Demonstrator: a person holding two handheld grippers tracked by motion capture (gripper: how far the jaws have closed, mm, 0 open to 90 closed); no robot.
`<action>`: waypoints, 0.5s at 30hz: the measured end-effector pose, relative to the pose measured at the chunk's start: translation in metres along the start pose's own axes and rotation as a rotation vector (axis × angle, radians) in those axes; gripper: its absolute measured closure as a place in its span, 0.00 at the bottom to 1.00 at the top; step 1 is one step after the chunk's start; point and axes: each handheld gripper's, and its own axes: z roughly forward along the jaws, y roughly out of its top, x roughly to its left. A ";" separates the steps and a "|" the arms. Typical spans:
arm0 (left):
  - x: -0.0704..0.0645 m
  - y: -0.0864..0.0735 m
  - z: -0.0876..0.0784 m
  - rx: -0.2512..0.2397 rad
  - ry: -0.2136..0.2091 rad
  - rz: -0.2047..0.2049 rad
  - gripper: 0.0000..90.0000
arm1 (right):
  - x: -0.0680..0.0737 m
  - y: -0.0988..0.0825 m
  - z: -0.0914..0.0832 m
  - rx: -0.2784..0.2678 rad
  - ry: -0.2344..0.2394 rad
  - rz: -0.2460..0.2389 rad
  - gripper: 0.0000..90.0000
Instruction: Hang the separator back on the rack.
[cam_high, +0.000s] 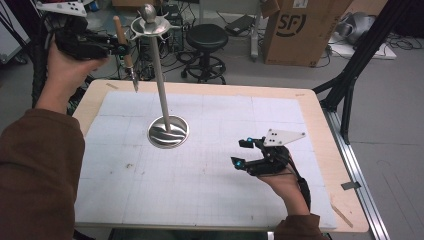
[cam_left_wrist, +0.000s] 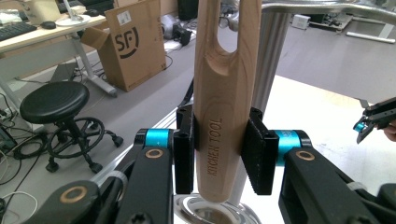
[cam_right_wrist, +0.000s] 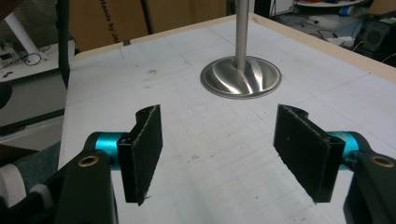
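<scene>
The left claw (cam_left_wrist: 219, 161) was clamped on a wooden kitchen tool (cam_left_wrist: 224, 116) beside the steel stand (cam_high: 161, 85). The right claw (cam_right_wrist: 224, 154) stood apart over the worktop (cam_high: 210, 175). A black stool (cam_high: 206, 37) stood behind.

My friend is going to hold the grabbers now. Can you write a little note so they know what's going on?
Left gripper: shut on the wooden kitchen tool, held up in the air beside the top of the metal stand, near its ring of hooks.
Right gripper: open, nothing in it, low over the white mat to the right of the stand's round base.
Done: the tool is picked up and brought to the stand's top.
Left: probably hang the tool on a hook, then let go. Whether its slot is already on a hook I cannot tell.
</scene>
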 end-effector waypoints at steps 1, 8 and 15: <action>0.000 0.000 0.000 0.001 0.000 0.002 0.76 | 0.000 0.000 0.000 -0.001 0.001 0.002 0.36; -0.004 0.001 0.006 0.005 -0.005 0.007 0.76 | 0.000 0.000 0.000 0.002 0.000 -0.001 0.36; -0.006 0.001 0.011 0.016 -0.004 0.012 0.76 | 0.000 0.000 0.001 0.003 0.002 0.000 0.36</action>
